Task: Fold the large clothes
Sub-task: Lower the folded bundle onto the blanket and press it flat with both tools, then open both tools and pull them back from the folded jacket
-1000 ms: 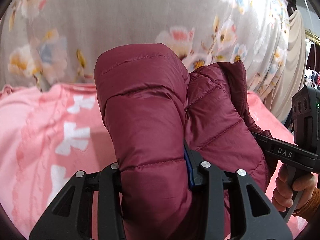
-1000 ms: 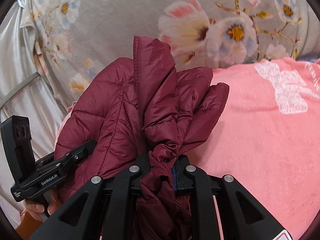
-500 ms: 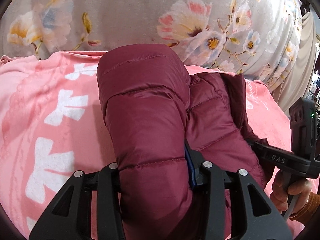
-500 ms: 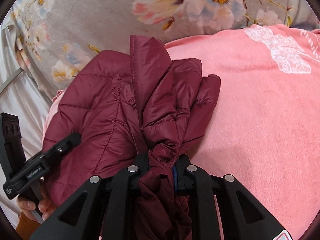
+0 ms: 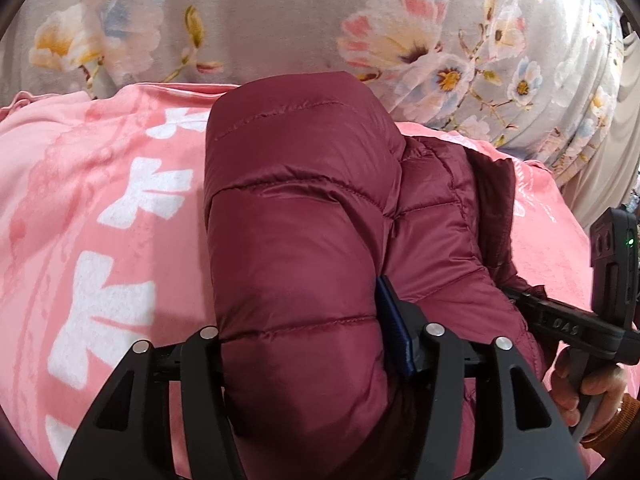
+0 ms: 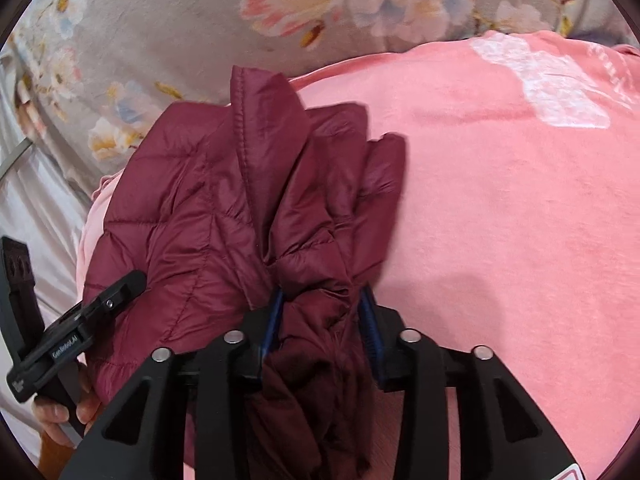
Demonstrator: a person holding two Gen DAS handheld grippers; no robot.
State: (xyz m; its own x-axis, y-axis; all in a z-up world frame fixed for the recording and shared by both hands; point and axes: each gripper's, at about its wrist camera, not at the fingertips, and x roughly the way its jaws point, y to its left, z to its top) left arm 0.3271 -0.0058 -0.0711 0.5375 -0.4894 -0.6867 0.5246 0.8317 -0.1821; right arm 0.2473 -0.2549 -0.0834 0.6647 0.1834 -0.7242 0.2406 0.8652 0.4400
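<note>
A maroon quilted puffer jacket lies bundled on a pink blanket. My left gripper is closed around a thick fold of the jacket, its tips hidden by the fabric. In the right wrist view the jacket bunches between my right gripper's blue pads, which now stand apart with the cloth loose between them. The right gripper also shows in the left wrist view, and the left gripper shows at the left of the right wrist view.
A grey floral sheet rises behind the blanket. The pink blanket stretches wide to the right of the jacket. Beige cloth hangs at the far right, and pale fabric lies at the left.
Both grippers have lowered the jacket toward the pink blanket. My right gripper's jaws have spread apart, loosening their hold on the bunched fabric. The left gripper keeps its hold.
</note>
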